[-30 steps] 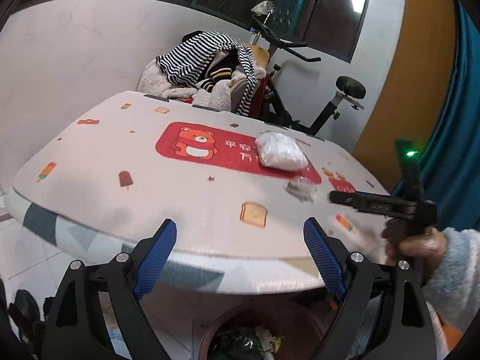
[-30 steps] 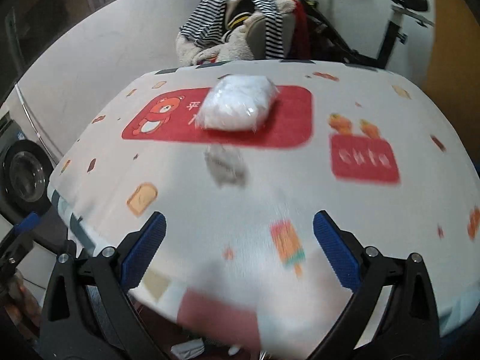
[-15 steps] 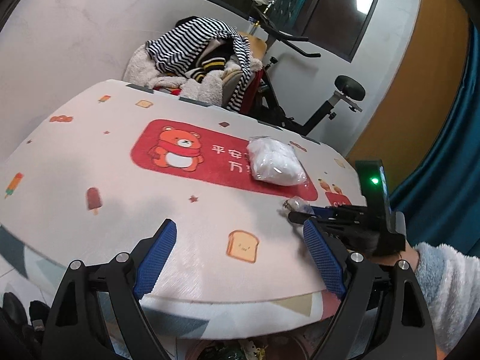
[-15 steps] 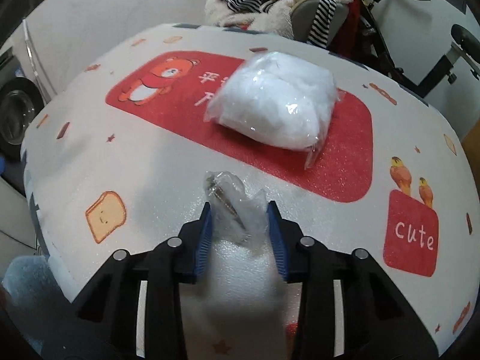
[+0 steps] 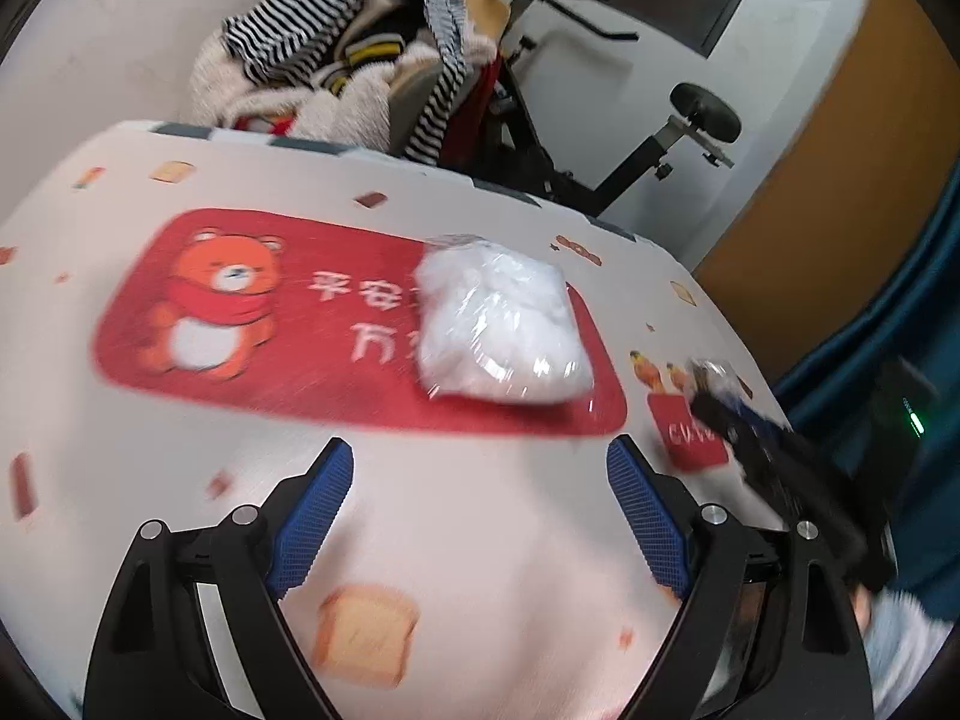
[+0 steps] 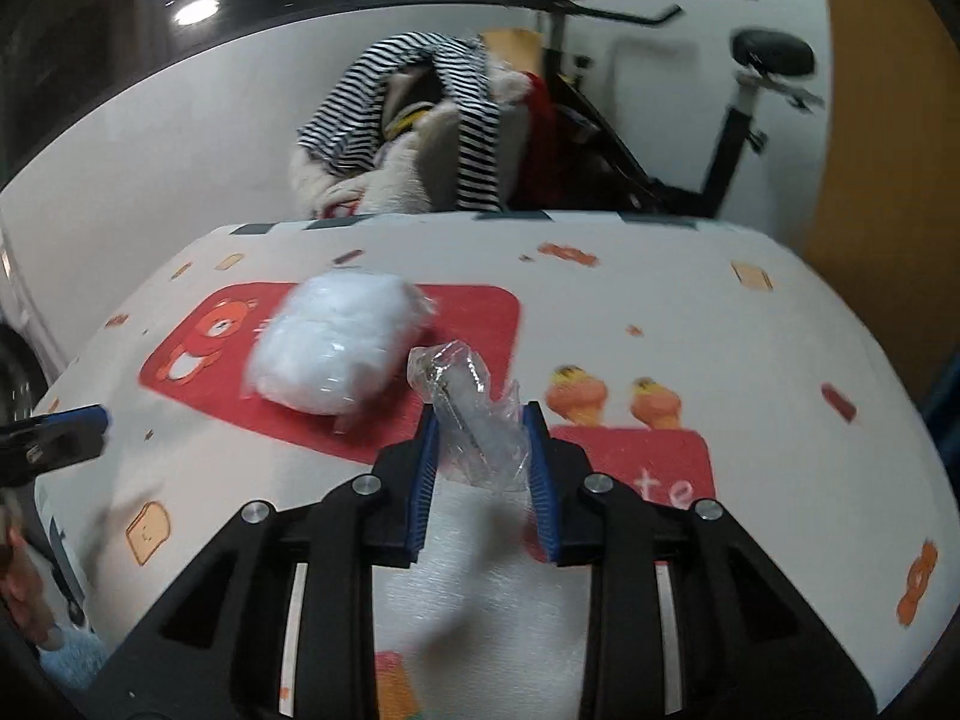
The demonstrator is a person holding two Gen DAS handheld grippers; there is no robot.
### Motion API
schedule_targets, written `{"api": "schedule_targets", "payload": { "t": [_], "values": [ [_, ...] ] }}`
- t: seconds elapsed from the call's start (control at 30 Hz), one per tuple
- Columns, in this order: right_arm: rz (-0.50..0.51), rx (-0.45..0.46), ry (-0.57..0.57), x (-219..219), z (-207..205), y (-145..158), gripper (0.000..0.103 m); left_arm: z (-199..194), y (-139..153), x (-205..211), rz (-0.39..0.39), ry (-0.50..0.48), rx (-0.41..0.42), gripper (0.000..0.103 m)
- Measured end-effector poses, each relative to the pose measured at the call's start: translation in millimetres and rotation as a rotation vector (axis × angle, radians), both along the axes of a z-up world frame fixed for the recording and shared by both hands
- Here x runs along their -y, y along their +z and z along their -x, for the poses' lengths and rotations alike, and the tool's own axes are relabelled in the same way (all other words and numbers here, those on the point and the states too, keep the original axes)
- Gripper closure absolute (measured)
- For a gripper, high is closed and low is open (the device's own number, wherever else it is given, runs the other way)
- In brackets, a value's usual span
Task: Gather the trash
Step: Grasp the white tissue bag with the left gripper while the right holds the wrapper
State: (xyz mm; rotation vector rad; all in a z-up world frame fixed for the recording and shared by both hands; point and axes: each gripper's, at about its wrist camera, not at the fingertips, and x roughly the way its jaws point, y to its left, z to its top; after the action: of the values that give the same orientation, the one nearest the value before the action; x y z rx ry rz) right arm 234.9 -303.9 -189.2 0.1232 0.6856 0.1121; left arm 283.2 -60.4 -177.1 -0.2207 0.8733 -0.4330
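A crumpled clear plastic wrapper [image 6: 450, 372] sticks up between the blue pads of my right gripper [image 6: 481, 414], whose jaws are closing and press on it; it hangs just above the printed table mat [image 6: 720, 330]. Left of it a puffy white plastic bag [image 6: 336, 360] lies on the red bear patch. In the left wrist view my left gripper [image 5: 480, 450] is open and holds nothing, low over the mat [image 5: 480, 570], with the white bag [image 5: 501, 330] just ahead. The right gripper [image 5: 714, 402] and its wrapper [image 5: 711, 372] show blurred at the right.
Behind the table stands a chair heaped with striped clothes [image 5: 360, 60] and an exercise bike [image 5: 660, 138]. A blue curtain [image 5: 900, 330] hangs at the right beside an orange wall. A sleeve and hand [image 5: 900, 630] hold the right gripper.
My right gripper went from wide open to closed around the clear wrapper and raised it off the mat. My left gripper moved in over the table towards the white bag; the bin below dropped out of view.
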Motion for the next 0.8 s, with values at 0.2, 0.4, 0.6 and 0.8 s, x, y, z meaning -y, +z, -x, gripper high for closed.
{"api": "schedule_targets", "payload": {
  "t": [0.2,0.4,0.6,0.8],
  "values": [
    [-0.041,-0.014,0.006,2,0,-5,0.072,-60,-12,33,0.007,0.024,-0.042,0.014],
    [-0.071,-0.041,-0.002,5,-4,-9,0.072,-93,-42,46,0.016,0.041,-0.167,0.03],
    [-0.087,-0.046,-0.021,11,-5,-11,0.072,-75,-39,35,-0.011,0.028,-0.125,0.053],
    [-0.048,-0.048,-0.01,4,-6,-11,0.072,-36,-13,18,-0.082,-0.013,-0.045,0.056]
  ]
}}
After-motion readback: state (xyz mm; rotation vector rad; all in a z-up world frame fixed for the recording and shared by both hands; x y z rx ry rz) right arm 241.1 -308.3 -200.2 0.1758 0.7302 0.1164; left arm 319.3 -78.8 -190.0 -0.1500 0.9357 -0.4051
